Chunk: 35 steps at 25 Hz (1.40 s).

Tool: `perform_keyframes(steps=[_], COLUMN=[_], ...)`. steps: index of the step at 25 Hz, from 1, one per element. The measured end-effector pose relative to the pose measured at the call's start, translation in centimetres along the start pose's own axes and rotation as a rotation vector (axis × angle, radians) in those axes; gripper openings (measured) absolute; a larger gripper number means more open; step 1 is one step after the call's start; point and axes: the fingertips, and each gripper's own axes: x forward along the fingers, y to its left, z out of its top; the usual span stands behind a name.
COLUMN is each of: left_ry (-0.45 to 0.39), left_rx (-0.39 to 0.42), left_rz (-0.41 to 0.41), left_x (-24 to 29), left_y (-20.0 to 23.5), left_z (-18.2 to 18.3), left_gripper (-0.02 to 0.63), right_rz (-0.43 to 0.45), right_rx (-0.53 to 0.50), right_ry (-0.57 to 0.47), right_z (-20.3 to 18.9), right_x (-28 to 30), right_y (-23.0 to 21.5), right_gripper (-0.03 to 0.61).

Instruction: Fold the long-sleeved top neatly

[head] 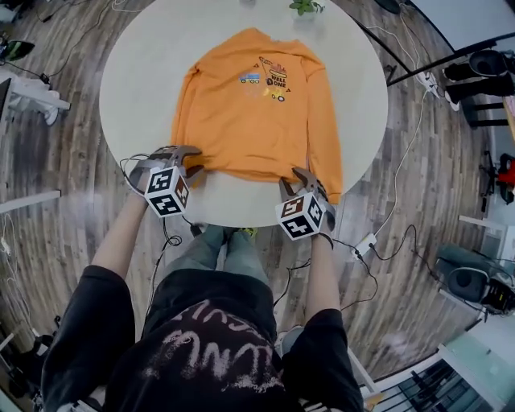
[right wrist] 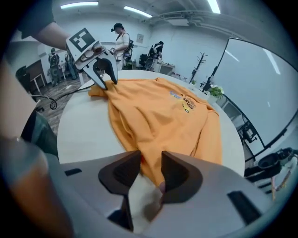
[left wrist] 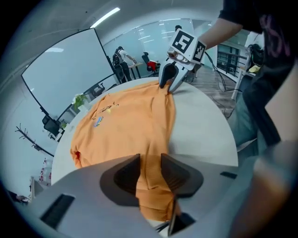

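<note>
**A:** What sits around the garment?

**B:** The orange long-sleeved top (head: 249,105) lies flat, print up, on the round white table (head: 137,72), in the upper middle of the head view. Its hem is toward the bottom of the frame. A small plant (head: 306,6) at the far rim is cut off by the top edge. Cables (head: 386,233) trail over the wood floor at right.

**A:** And the grippers?

**B:** The left gripper (head: 181,161) is at the hem's lower-left corner and the right gripper (head: 299,181) at its lower-right corner. Both pairs of jaws stand apart. The ribbed hem fills the left gap. The right gap shows a corner of the hem and bare table.

**A:** Anything hard to make out?

**B:** From above, the marker cubes cover part of each gripper. I cannot tell whether the pads touch the cloth.
</note>
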Motion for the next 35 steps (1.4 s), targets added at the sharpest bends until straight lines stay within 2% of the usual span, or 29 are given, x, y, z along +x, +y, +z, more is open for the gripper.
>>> perform_keyframes(steps=[4, 5, 11, 19, 23, 26, 28, 31, 33, 35], left_ry=[0.023, 0.014, -0.025, 0.006, 0.004, 0.003, 0.005, -0.016, -0.042, -0.054], left_rx=[-0.015, -0.026, -0.009, -0.008, -0.015, -0.007, 0.032, 0.055, 0.053, 0.059], left_rz=[0.027, 0.03, 0.028, -0.097, -0.129, -0.187, -0.221, -0.239, -0.242, -0.237], left_x=[-0.2, -0.5, -3.5, -2.0, -1.4, -2.1, -2.7, -3.7, -4.2, -4.6], left_y=[1.0, 1.2, 1.2, -3.1, -3.1, -2.9, -2.9, -2.6, -2.0, -1.0], left_z=[-0.2, 0.0, 1.0, -0.8, -1.3, -1.0, -0.8, -0.8, -0.7, -0.7], left_gripper=[0.052, 0.046, 0.04, 0.041, 0.062, 0.112, 0.146, 0.152, 0.152, 0.152], right_rz=[-0.021, -0.022, 0.007, 0.057, 0.056, -0.024, -0.092, -0.19, -0.236, -0.243], right_rx=[-0.011, -0.007, -0.024, 0.054, 0.22, 0.358, 0.435, 0.59, 0.728, 0.895], right_ry=[-0.022, -0.032, -0.096, -0.069, -0.088, -0.12, -0.111, -0.064, -0.043, -0.067], right_z=[-0.1, 0.0, 1.1, -1.3, -1.5, -2.4, -4.2, -8.1, -10.9, -12.6], right_x=[0.5, 0.3, -2.6, -2.8, -3.1, -5.2, -6.7, -8.8, -9.8, -10.4], right_y=[-0.6, -0.8, -1.4, 1.2, 0.7, -2.1, -4.1, -6.1, -7.1, -7.4], right_gripper=[0.032, 0.025, 0.021, 0.026, 0.103, 0.129, 0.143, 0.152, 0.155, 0.18])
